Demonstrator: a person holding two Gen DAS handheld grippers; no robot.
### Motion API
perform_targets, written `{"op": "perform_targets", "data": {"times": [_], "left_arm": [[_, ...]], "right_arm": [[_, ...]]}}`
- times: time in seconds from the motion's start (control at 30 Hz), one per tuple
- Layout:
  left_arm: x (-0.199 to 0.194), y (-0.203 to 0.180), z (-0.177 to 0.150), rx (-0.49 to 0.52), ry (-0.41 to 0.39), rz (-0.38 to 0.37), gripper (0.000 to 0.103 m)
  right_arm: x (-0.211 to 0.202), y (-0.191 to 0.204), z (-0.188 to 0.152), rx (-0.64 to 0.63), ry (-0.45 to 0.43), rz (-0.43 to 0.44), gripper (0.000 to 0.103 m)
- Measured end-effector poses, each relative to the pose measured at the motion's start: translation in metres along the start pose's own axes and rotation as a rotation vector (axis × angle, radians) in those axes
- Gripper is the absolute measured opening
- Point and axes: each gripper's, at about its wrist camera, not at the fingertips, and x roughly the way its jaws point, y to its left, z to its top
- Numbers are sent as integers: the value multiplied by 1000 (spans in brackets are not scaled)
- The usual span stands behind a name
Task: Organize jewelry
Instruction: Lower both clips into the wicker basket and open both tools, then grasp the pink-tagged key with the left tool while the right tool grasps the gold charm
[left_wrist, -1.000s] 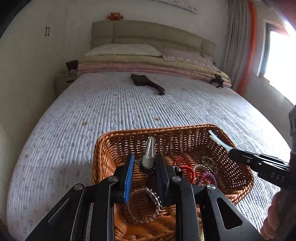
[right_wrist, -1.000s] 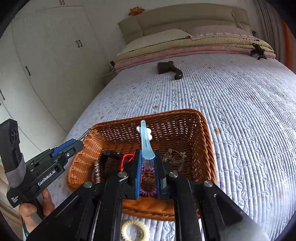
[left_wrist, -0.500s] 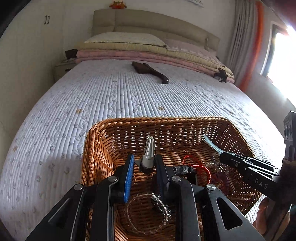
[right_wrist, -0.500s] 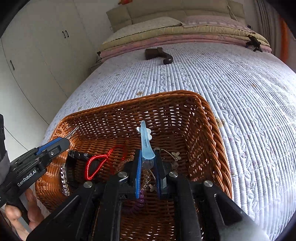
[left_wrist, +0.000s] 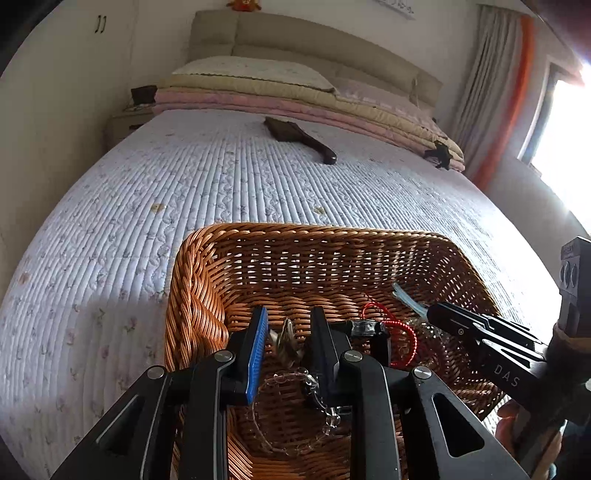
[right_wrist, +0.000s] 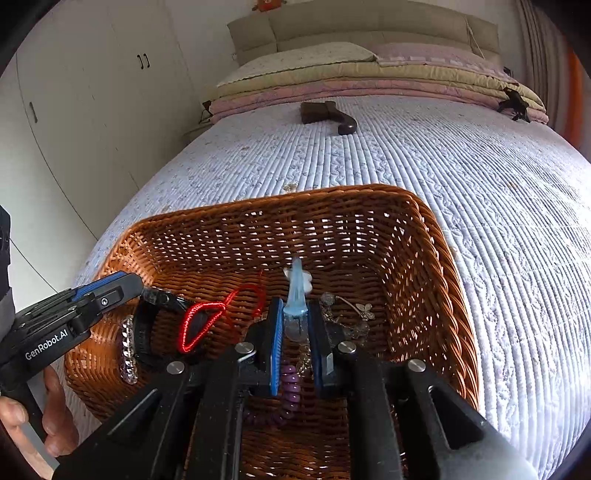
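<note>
Bedroom, quilted white bedspread (left_wrist: 229, 192), wicker basket (left_wrist: 192, 280) sitting on it near the foot end.

Left wrist view: my left gripper (left_wrist: 286, 338) is low inside the basket, jaws parted a little. A silver hair clip (left_wrist: 286, 341) sits between them, tilted, long axis roughly along the fingers; I can't tell whether either pad touches it, so I read it as released or about to drop, not clamped. Just below lies a clear bead bracelet (left_wrist: 291, 413) on the basket floor. To the right, a red cord loop (left_wrist: 391, 332), then the right gripper (left_wrist: 428, 314) coming in from the right rim with a pale blue clip (left_wrist: 406, 295) sticking out of its tips. "DAS" is readable on that gripper's arm.

Right wrist view: right gripper (right_wrist: 295, 317) is narrow, clamped on the pale blue clip (right_wrist: 296, 291). Clip's long axis runs straight ahead along the fingers, tip toward the far basket wall, and it hangs over the basket floor. Under the jaws: purple coil tie (right_wrist: 290, 384) and a thin butterfly chain (right_wrist: 364, 310) to the right. Left gripper (right_wrist: 138, 286) enters at left beside the red cord loop (right_wrist: 201, 321); "GenRobot.AI" is printed on its arm.

Judgement: the blue clip is already above its drop spot, so the next move is only opening the right jaws.
</note>
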Motion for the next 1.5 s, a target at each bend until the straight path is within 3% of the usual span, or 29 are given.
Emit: {"op": "perform_targets", "data": {"times": [0.1,0.37,0.43,0.67,0.8,1.0,1.17,1.5], "left_arm": [[-8,-4,-1,14,-24,9,35],[-70,-15,-16,16,-141,-62,39],[-93,-20,-25,25,-181,-77,44],[-169,-32,-62,88,-261,-95,46],[-190,-33,-91,83,-281,-147,53],[-167,-33,-118,90,-213,-144,54],[-139,-29,-137,139,-116,-317,54],[-80,-40,-143,190,38,-185,53]], "right_arm": [[-9,-3,-1,9,-29,15,31],[-68,-13,-13,48,-124,37,31],[-90,-14,-24,50,-144,45,31],[-165,-3,-60,-20,-237,1,31],[-189,6,-92,-42,-232,6,36],[-173,4,-129,-58,-169,-26,36],[-150,-7,-146,-51,-110,-32,36],[-123,-16,-162,-50,1,9,36]]}}
